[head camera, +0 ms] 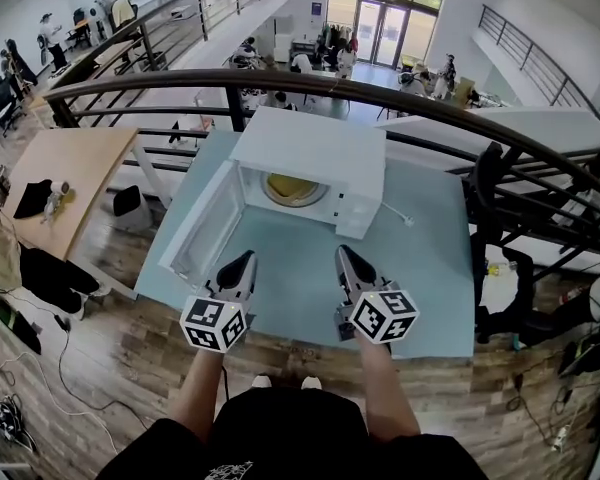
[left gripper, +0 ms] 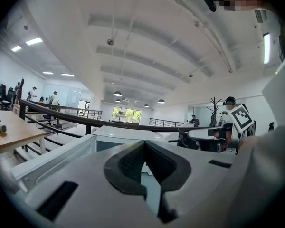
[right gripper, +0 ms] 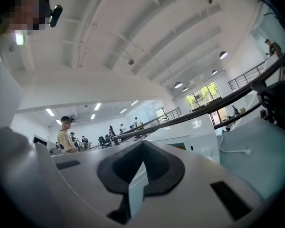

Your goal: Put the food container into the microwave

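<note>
Head view: white microwave [head camera: 310, 158] on the blue worktop [head camera: 430, 258], door [head camera: 205, 226] wide open. Inside, a round food container [head camera: 292, 189] with something yellow in it. Looks almost done, with maybe only shutting the door left. Left claw [head camera: 245, 261] and right claw [head camera: 344, 256] both pinched together, holding nothing, low over the worktop.

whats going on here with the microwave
A person holds the left gripper and right gripper low over a blue table, both shut and empty. The microwave ahead has its door open. A round yellowish thing sits inside, possibly the food container.
</note>
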{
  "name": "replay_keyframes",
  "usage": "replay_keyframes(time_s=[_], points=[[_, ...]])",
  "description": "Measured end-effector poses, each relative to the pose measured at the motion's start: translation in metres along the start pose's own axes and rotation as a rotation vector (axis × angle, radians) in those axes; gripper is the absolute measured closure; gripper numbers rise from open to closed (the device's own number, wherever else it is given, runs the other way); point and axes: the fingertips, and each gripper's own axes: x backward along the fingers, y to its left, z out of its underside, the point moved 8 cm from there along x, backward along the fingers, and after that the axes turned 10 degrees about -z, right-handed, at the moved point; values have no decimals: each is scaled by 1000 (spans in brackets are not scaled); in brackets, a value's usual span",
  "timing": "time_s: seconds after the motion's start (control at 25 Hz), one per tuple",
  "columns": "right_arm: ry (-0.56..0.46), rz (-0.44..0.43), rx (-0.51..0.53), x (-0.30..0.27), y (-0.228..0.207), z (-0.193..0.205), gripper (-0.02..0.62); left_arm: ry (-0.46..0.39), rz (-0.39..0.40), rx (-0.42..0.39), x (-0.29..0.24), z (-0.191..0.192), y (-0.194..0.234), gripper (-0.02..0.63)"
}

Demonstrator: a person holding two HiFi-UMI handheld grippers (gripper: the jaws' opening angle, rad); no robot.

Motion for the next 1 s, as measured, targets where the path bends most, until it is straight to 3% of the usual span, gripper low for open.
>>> replay_keyframes(time_s=[0.52, 1.0], points=[[-6, 93, 203, -2, 29, -17, 589, -33, -3, -9, 13, -14, 34, 598], [20, 141, 243, 2, 34, -8, 589, -35, 7, -3, 14, -11, 40, 598]])
